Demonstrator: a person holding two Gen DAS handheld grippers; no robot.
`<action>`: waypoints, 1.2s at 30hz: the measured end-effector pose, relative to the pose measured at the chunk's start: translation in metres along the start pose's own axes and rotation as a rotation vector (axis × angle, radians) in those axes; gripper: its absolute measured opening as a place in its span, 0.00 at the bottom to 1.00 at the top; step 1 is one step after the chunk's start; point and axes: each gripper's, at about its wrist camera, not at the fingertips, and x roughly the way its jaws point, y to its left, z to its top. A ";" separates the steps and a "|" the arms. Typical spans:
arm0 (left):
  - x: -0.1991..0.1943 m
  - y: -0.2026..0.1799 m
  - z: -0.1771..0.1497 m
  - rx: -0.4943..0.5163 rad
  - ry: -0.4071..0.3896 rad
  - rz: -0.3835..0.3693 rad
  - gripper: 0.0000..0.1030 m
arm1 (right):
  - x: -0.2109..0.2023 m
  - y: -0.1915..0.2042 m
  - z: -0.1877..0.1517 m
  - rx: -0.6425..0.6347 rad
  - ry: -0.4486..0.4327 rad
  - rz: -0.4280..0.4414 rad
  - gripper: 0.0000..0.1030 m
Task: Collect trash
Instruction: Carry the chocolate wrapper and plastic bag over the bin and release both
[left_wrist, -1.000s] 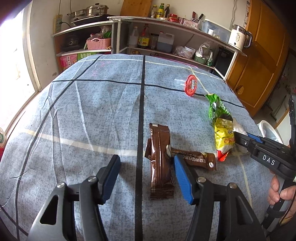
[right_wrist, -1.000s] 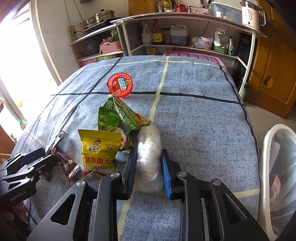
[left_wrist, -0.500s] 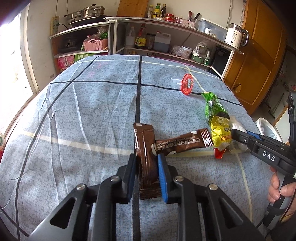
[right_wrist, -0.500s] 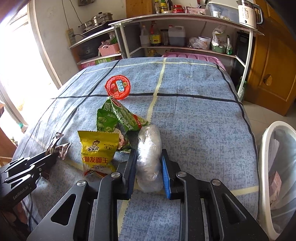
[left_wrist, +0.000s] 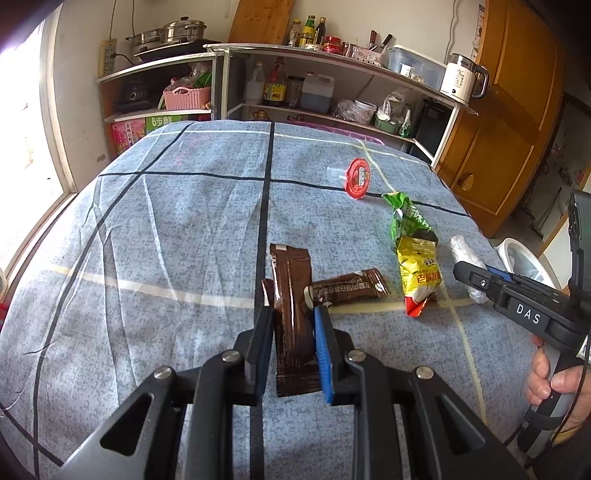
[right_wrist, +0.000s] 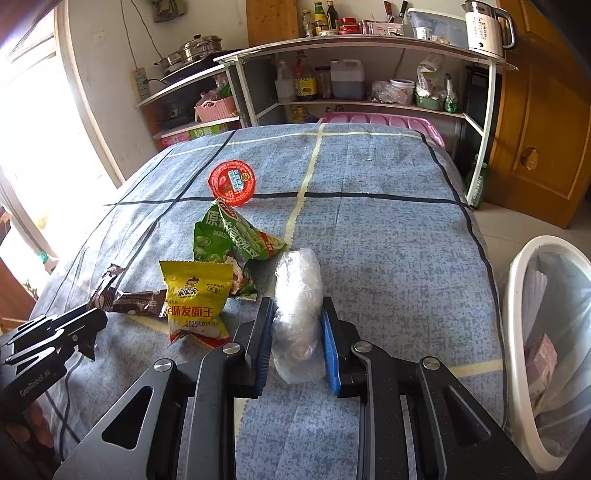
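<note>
Left jaws: left gripper (left_wrist: 293, 345) was closed narrow on a brown wrapper (left_wrist: 293, 314), pinched near its lower end, near the front edge of the cloth-covered table (left_wrist: 166, 240).
Right jaws: right gripper (right_wrist: 297, 347) was clamped on a clear plastic bundle (right_wrist: 297, 295), toward the table's right edge.
Risk, brown wrapper: a second brown wrapper (left_wrist: 349, 288) touched the held one and might drag along or fall once lifted.
Risk, plastic bundle: soft, slippery film could squeeze out of the pads on the way over.
Left behind: yellow packet (right_wrist: 195, 295), green bag (right_wrist: 229, 240), and farther back a red-lidded cup (right_wrist: 232, 181).
Destination: white bin (right_wrist: 517, 295) stood beside the right edge; a short carry risked dropping trash on the floor.
</note>
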 end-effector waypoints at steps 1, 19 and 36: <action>-0.002 -0.001 0.001 0.002 -0.006 0.001 0.23 | -0.002 0.000 0.000 0.001 -0.005 0.000 0.25; -0.031 -0.057 0.017 0.080 -0.071 -0.078 0.23 | -0.061 -0.032 -0.008 0.049 -0.106 0.000 0.25; -0.027 -0.156 0.027 0.225 -0.074 -0.210 0.23 | -0.112 -0.106 -0.023 0.143 -0.167 -0.102 0.25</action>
